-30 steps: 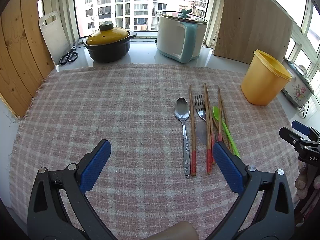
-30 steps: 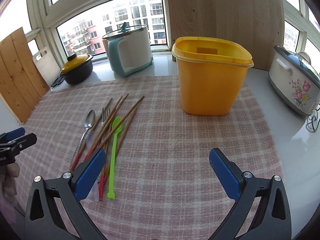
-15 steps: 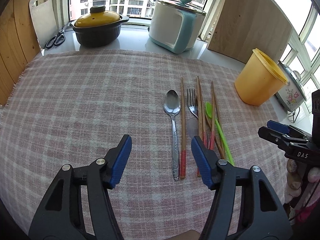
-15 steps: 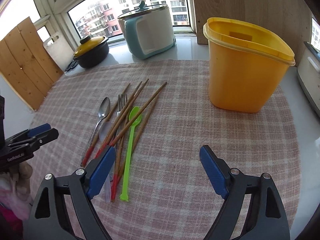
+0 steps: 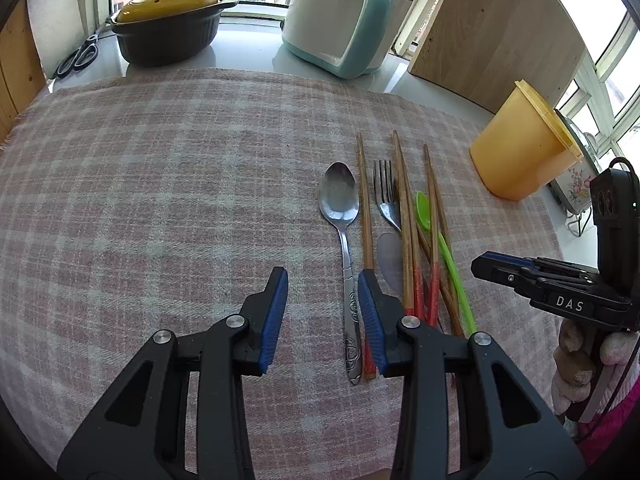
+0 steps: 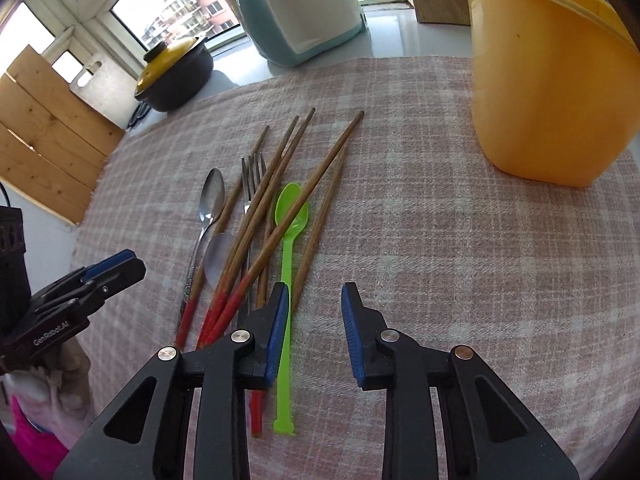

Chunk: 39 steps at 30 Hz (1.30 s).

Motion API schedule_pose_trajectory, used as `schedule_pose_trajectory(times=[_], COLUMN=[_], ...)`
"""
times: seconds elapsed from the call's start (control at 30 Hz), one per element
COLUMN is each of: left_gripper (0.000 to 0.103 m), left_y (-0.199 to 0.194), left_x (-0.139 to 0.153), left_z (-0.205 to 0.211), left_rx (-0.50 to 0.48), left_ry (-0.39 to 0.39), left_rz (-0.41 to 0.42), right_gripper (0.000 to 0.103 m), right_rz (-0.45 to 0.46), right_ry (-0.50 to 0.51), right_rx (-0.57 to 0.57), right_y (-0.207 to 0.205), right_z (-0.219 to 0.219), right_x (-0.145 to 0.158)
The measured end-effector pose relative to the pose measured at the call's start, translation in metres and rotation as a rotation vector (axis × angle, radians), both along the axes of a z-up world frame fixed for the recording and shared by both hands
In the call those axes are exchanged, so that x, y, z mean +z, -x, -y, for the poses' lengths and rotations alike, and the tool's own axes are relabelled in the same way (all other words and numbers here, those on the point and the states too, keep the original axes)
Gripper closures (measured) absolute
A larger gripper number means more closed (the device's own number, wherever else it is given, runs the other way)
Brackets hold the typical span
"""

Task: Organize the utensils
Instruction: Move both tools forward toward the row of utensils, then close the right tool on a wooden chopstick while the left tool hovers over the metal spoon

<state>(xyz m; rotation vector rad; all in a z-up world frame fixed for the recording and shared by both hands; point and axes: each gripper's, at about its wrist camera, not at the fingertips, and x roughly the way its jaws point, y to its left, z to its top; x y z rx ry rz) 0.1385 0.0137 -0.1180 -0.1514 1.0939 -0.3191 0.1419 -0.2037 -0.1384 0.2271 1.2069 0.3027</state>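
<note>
A metal spoon, a metal fork, a clear plastic spoon, a green plastic spoon and several red-tipped wooden chopsticks lie side by side on the checked cloth. My left gripper is open and empty, just left of the metal spoon's handle. My right gripper is open and empty, low over the cloth, its left finger beside the green spoon handle. The yellow tub stands at the far right.
A dark pot with a yellow lid, a white and teal cooker, scissors and a wooden board stand behind the cloth. A flowered cooker sits right of the tub.
Both grippers have narrowed their jaws and moved down and forward toward the utensils. The right one has closed in on the green spoon; the left one on the metal spoon's handle.
</note>
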Motion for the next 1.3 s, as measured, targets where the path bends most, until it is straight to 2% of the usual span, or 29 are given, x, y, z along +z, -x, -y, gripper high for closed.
schedule_pose_trajectory(times=[0.23,0.5,0.97,1.3], left_gripper=[0.073,0.073,0.073,0.073], left_y=[-0.016,-0.034,-0.06,-0.074], left_x=[-0.009,-0.015,-0.032,-0.034], left_z=[0.013,0.016,0.021,0.021], left_rx=[-0.03,-0.037,-0.035,-0.05], left_ry=[-0.023,-0.034,-0.031,-0.013], left_rz=[-0.014,-0.027,-0.045,-0.049], right_gripper=[0.089,0.089,0.089,0.088], right_rz=[-0.018,-0.013,-0.021,-0.036], right_ry=[0.009,0.01,0.059,0.036], right_rx=[0.028,0.038,-0.031,-0.062], right_y=[-0.01,-0.024,-0.063,-0.083], right_z=[-0.008,-0.014,-0.018,-0.018], right_x=[-0.007,-0.008,-0.015,-0.013])
